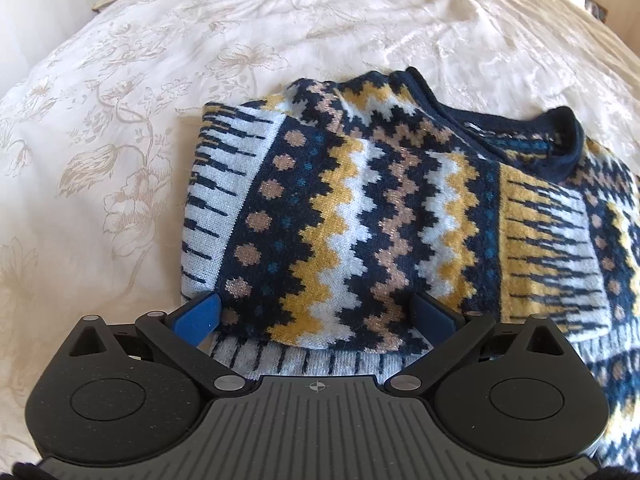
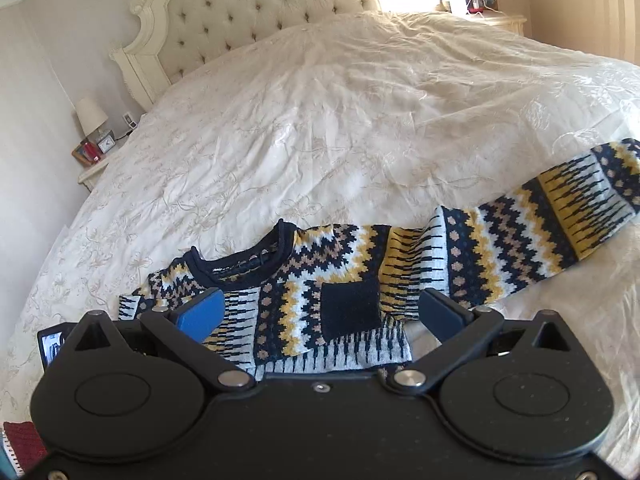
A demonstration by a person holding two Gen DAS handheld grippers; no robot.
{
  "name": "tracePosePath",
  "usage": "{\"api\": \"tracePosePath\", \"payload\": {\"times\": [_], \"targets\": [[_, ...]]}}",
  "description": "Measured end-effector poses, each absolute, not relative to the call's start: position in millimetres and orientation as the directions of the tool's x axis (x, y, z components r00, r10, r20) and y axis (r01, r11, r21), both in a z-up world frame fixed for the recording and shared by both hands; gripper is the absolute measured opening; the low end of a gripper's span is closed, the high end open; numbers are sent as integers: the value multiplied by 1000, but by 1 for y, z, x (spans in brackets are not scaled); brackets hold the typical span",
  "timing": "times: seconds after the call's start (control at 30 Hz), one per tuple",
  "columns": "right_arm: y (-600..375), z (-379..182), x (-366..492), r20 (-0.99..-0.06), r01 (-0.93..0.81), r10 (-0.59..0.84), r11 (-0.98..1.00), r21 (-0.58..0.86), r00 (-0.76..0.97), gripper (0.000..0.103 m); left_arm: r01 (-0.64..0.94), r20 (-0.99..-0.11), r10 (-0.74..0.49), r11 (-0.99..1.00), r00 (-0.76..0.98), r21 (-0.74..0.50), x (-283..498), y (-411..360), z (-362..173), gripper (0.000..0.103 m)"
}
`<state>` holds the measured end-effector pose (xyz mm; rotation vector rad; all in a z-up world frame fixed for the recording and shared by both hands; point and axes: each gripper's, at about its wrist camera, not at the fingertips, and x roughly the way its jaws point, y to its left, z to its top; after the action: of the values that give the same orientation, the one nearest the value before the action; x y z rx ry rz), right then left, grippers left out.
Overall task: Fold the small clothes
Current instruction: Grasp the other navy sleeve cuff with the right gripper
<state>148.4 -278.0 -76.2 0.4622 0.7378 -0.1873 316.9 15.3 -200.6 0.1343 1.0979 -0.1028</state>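
Probably the main risk is that the sleeve already folded over the sweater [image 1: 360,208] slides back, because the thick knit lies loosely on the soft bed [image 2: 320,120] and the other sleeve [image 2: 560,216] is not yet folded. Both the left tool [image 1: 316,312] and the right tool [image 2: 320,312] are spread wide and grasp nothing. The left tool's tips are at the near edge of the folded part; whether they touch it I cannot tell.

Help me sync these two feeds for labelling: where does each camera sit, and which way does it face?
Left wrist: on the left claw, low over the patterned navy, yellow and white knitted sweater, facing across the cream embroidered bedspread; blue pads apart.
Right wrist: on the right claw, higher, facing the tufted cream headboard; one sleeve stretches right.
Shared: sweater, bedspread.
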Motion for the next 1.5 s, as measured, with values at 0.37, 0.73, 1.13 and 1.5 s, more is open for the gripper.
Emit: {"api": "tracePosePath", "payload": {"times": [0.37,0.73,1.13,1.5], "targets": [[-329,-83,136,-703,365,18,846,390,711,103,217,-883,-60,975,466,48,276,-1,-149,89],[-464,-87,140,-709,367,47,830,420,704,103,81,-892,-47,997,449,-11,226,-51,-117,89],[-608,-111,150,-839,500,-59,825,263,540,102,-4,-877,-35,999,479,-43,191,-112,-102,89],[-645,-154,159,-885,555,-39,792,256,464,103,-73,-871,30,997,490,-6,175,-114,-93,89]]}}
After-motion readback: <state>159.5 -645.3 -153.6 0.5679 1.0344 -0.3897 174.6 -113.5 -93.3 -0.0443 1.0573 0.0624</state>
